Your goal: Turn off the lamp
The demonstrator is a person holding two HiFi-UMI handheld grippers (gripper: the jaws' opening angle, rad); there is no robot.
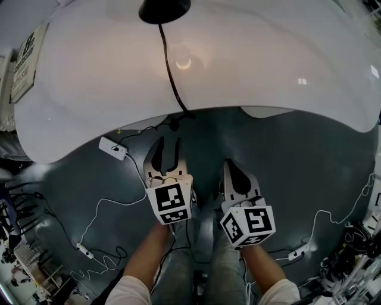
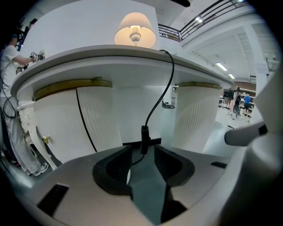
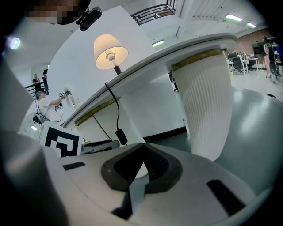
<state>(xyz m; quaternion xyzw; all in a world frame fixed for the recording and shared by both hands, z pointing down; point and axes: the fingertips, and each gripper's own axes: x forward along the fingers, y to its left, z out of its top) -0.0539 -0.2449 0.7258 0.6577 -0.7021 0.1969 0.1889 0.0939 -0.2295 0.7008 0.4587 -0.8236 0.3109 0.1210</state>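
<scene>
The lamp (image 2: 135,30) stands lit on the white round table (image 1: 250,65); from above its top shows dark (image 1: 164,9). Its black cord (image 1: 169,71) drops over the table's edge to a small black inline switch (image 2: 144,139), which hangs in the air. My left gripper (image 2: 143,149) is open below the table's edge, with the switch just between its fingertips and the pads off it. In the head view that gripper (image 1: 168,149) points at the switch (image 1: 174,124). My right gripper (image 1: 231,168) sits beside it, shut and empty (image 3: 141,149); the switch (image 3: 120,137) hangs to its left.
Ribbed white pedestals (image 2: 194,114) hold up the table. A white adapter box (image 1: 113,148) and thin white cables (image 1: 95,220) lie on the grey floor. A person stands at the far left (image 2: 11,57). More gear crowds the floor's edges (image 1: 357,250).
</scene>
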